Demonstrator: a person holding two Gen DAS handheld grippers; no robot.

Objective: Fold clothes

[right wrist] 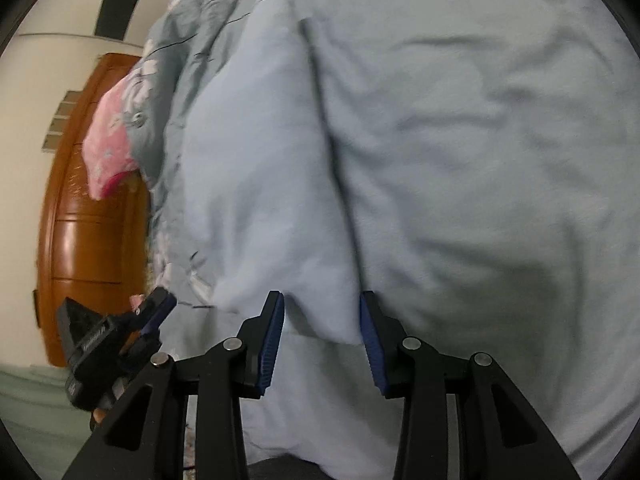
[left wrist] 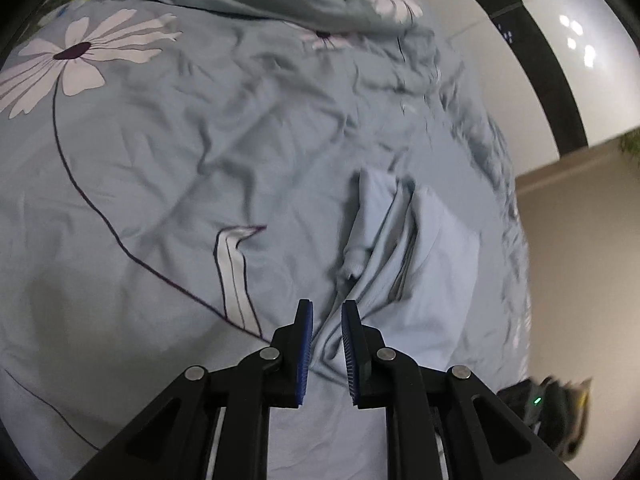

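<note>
Two grippers at a pale blue garment on a floral bed

The left gripper (left wrist: 326,312) pinches bunched folds of the pale blue garment (left wrist: 436,256), lower centre. The right gripper (right wrist: 322,300) stands partly open around a fold, pads seemingly not pressing. A floral duvet (left wrist: 140,140) lies underneath; wooden door (right wrist: 92,208) at left.

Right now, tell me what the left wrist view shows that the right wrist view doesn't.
Left wrist only: the big daisy print on the bedspread, a cuffed sleeve, and the left gripper with a fold of garment running between its narrowly parted jaws.
Right wrist only: a wooden door, a pink cloth, and the right gripper astride a garment edge, jaws wider.
Both: the pale blue garment on the floral bedspread.
</note>
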